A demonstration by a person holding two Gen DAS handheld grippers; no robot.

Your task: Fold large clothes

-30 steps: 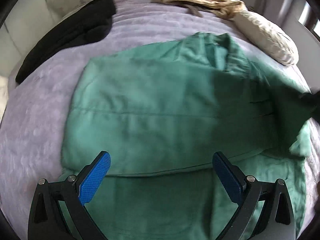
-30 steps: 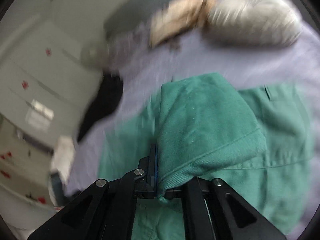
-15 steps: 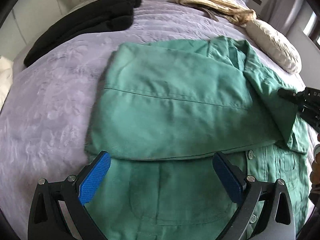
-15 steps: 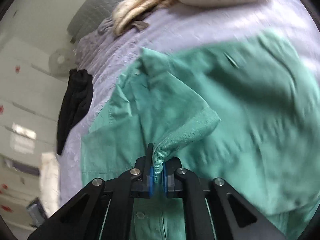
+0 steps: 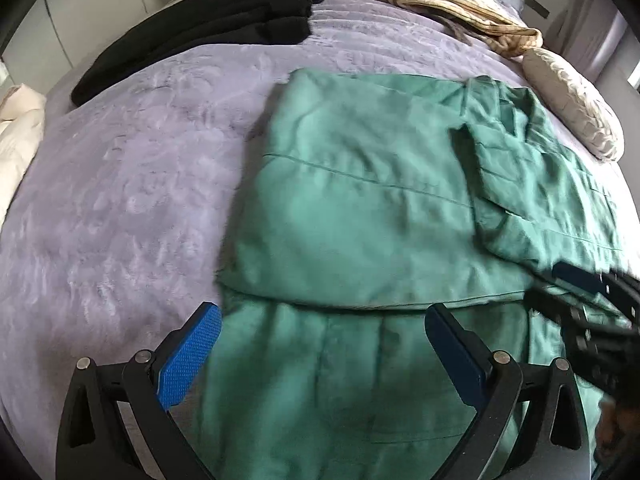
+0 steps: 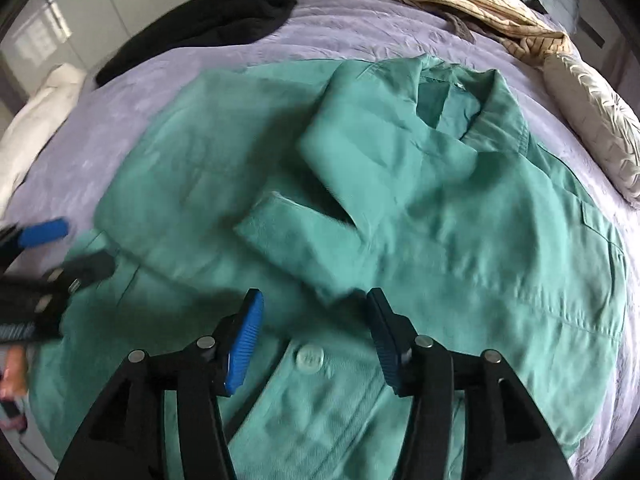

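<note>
A large green button shirt (image 5: pixel 360 208) lies on the lilac bedspread (image 5: pixel 120 200), its left side folded inward. In the right wrist view the shirt (image 6: pixel 480 240) shows its collar at the top and a sleeve (image 6: pixel 304 248) folded across its middle, with a white button near the fingers. My left gripper (image 5: pixel 320 344) is open and empty above the shirt's lower edge. My right gripper (image 6: pixel 314 336) is open and empty just below the sleeve cuff. It also shows in the left wrist view (image 5: pixel 576 292) at the right edge.
A black garment (image 5: pixel 208 36) lies at the far left of the bed. A beige garment (image 5: pixel 460 4) and a cream pillow (image 5: pixel 572 104) lie at the far right. A white cloth (image 5: pixel 16 136) sits at the left edge.
My right gripper has opened and let go of the sleeve, which now lies across the shirt. The left gripper has shifted left and stays open.
</note>
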